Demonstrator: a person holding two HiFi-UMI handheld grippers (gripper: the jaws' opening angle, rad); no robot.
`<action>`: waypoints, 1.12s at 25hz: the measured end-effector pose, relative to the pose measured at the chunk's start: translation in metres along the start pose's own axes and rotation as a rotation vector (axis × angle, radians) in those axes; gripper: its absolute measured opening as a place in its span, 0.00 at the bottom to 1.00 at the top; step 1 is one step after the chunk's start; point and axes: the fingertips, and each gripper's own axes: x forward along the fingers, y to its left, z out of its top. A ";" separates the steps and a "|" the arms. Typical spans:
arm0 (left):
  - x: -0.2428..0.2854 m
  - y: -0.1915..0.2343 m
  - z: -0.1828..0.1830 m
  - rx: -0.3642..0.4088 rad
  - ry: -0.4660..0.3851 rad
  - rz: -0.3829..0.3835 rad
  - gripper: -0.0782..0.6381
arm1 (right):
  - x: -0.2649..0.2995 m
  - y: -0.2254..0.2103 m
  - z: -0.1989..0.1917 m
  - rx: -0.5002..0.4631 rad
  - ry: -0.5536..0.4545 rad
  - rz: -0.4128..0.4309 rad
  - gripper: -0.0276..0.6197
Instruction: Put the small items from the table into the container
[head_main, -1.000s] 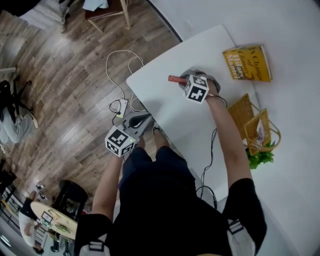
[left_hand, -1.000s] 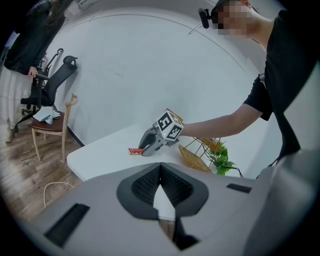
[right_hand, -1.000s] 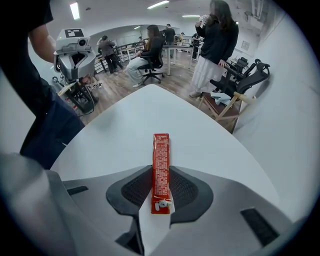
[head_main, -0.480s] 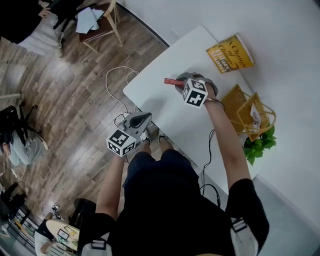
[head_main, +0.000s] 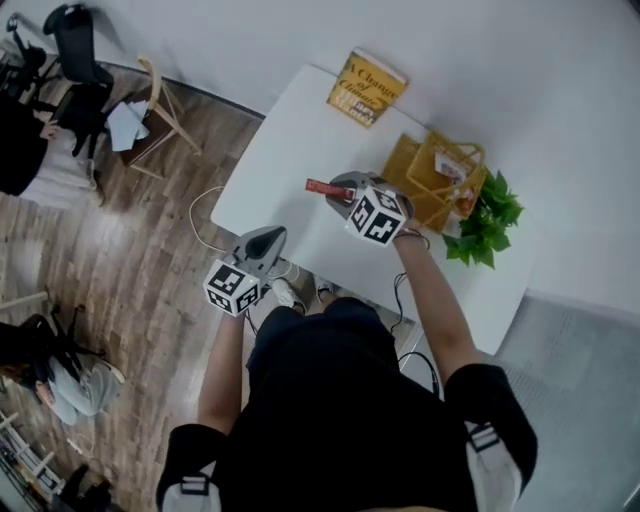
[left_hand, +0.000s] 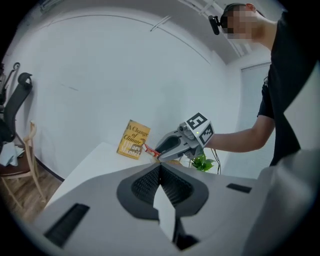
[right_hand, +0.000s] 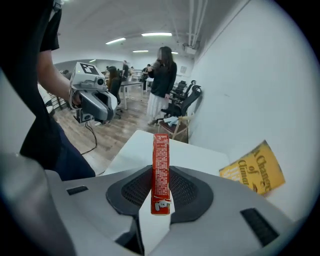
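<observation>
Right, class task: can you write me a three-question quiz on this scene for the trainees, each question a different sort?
1. True or false: the right gripper has its jaws shut on a red pack.
2. What lies at the far end of the white table? A) yellow book B) mug C) laptop
3. Fill in: the left gripper has its jaws ____, with nothing between them.
Key: 1 true; 2 A; 3 shut.
</observation>
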 end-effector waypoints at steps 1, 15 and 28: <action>0.006 -0.009 -0.001 0.012 0.004 -0.020 0.11 | -0.012 0.007 -0.013 0.039 -0.014 -0.023 0.22; 0.052 -0.113 -0.014 0.092 0.054 -0.279 0.11 | -0.139 0.095 -0.153 0.475 -0.012 -0.301 0.22; 0.098 -0.157 -0.004 0.185 0.093 -0.434 0.11 | -0.189 0.109 -0.192 0.561 0.005 -0.434 0.22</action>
